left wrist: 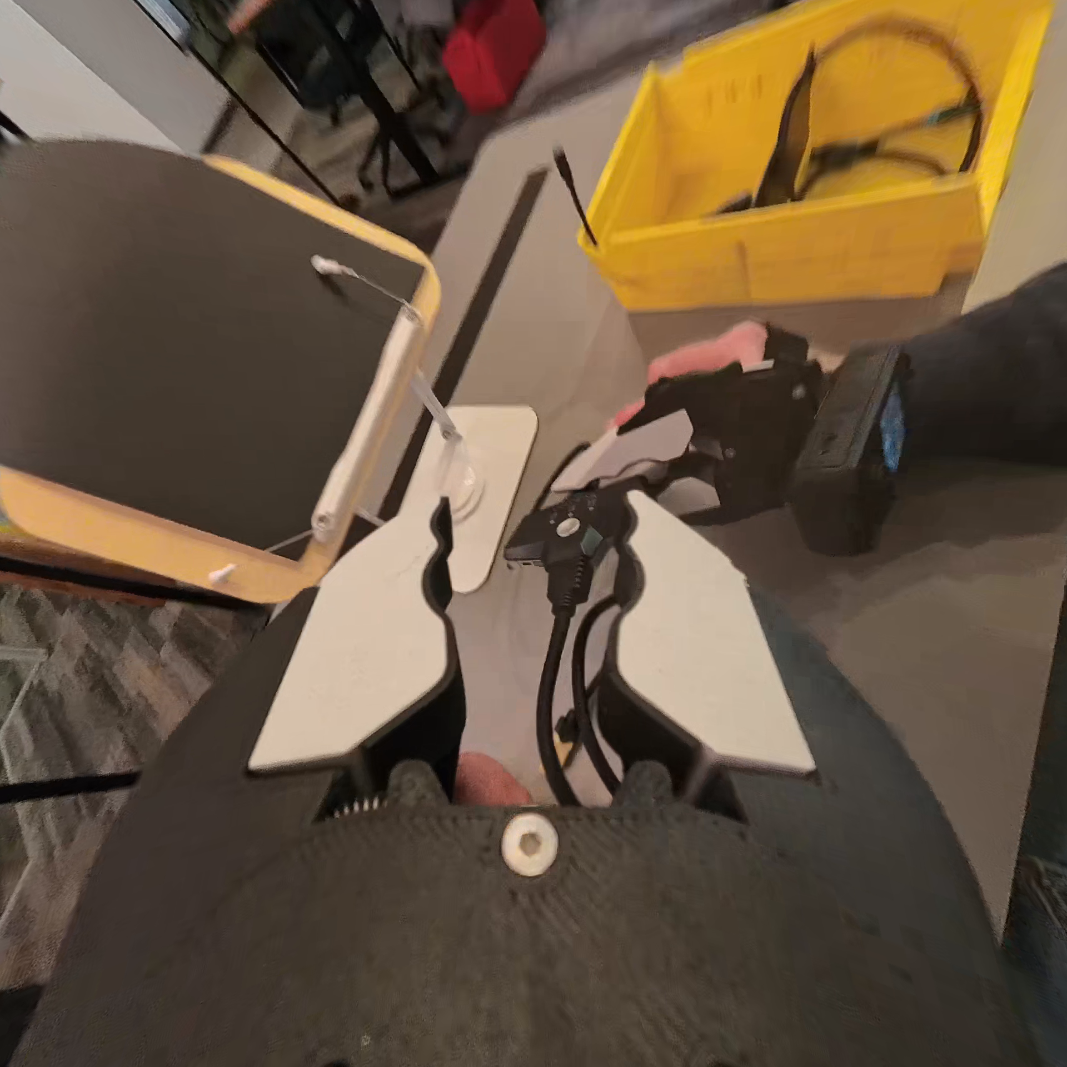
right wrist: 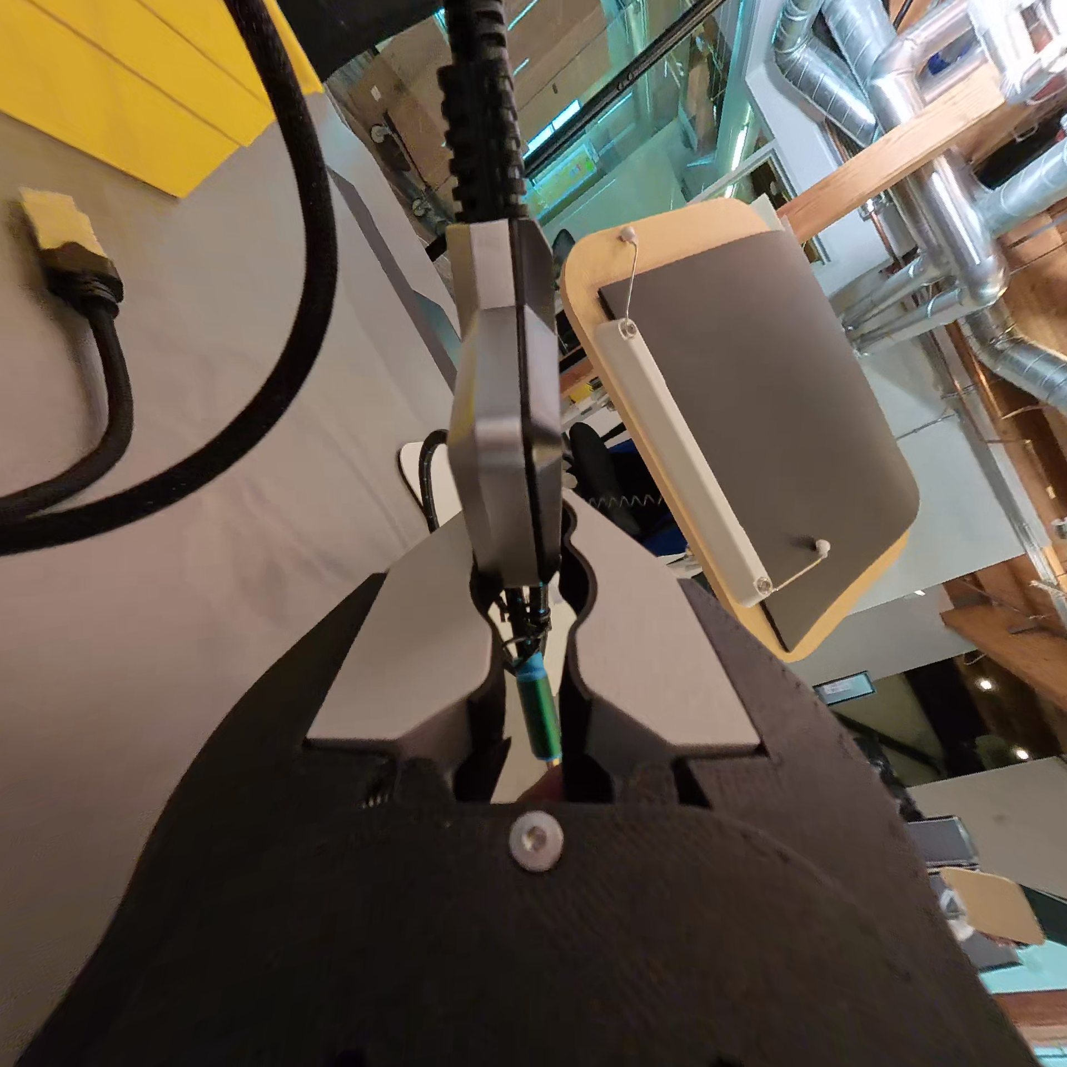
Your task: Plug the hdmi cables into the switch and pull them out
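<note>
In the left wrist view, the small black HDMI switch (left wrist: pixel 548 522) is held just above the grey table. One black HDMI cable plug (left wrist: pixel 569 571) sits in its near side. My left gripper (left wrist: pixel 537 519) is open, its jaws on either side of that plug and the plug close to the right finger. My right gripper (left wrist: pixel 583 479) comes in from the right and is shut on the switch. In the right wrist view, the right gripper (right wrist: pixel 519 554) clamps the switch (right wrist: pixel 502 404) edge-on. A ribbed black plug (right wrist: pixel 479 115) leaves its far end. A loose gold-tipped HDMI cable (right wrist: pixel 58 231) lies on the table.
A yellow bin (left wrist: pixel 808 231) with cables stands at the back right. A black panel with a wooden rim (left wrist: pixel 202 346) on a white base plate (left wrist: pixel 491 450) stands close on the left. The table edge and patterned carpet (left wrist: pixel 86 664) are on the left. Tip to tip, the grippers are about 15 cm apart.
</note>
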A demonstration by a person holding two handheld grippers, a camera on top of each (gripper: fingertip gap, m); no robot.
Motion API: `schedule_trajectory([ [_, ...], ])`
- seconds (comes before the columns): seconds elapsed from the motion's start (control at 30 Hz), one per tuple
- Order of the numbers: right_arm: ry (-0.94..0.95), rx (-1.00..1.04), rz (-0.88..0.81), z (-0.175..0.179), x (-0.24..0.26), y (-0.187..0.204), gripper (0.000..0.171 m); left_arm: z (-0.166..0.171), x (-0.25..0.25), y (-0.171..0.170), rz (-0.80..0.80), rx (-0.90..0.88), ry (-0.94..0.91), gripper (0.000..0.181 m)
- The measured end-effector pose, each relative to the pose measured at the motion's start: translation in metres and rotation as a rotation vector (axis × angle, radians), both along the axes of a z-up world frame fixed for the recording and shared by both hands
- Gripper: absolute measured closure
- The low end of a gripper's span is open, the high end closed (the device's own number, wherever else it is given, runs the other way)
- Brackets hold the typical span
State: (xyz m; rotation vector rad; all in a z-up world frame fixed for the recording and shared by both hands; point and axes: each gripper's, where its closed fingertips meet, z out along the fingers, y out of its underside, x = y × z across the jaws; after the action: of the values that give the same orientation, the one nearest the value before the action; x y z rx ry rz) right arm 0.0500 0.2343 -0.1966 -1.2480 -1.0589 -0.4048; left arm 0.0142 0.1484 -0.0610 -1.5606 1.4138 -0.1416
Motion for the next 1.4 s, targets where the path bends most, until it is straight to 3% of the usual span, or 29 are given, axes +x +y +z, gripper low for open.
schedule_trajectory([
  [0.27, -0.132, 0.098, 0.031, -0.004, -0.017, -0.012, 0.161, -0.104, 0.017, 0.024, 0.037, -0.229, 0.302, 0.112],
  [0.43, -0.177, 0.136, 0.039, -0.004, -0.025, -0.017, 0.161, -0.143, 0.012, 0.023, -0.013, -0.500, 0.389, 0.082],
  [0.73, -0.275, 0.179, 0.018, -0.009, -0.037, -0.022, 0.161, -0.185, -0.011, 0.023, 0.035, -0.673, 0.470, 0.041],
  [0.93, -0.315, 0.178, 0.023, -0.017, -0.041, -0.023, 0.160, -0.200, -0.020, 0.022, -0.010, -0.701, 0.547, 0.042],
  [1.4, -0.163, 0.031, 0.206, -0.020, -0.041, -0.034, 0.147, -0.194, -0.016, 0.021, -0.070, -0.696, 0.382, 0.051],
])
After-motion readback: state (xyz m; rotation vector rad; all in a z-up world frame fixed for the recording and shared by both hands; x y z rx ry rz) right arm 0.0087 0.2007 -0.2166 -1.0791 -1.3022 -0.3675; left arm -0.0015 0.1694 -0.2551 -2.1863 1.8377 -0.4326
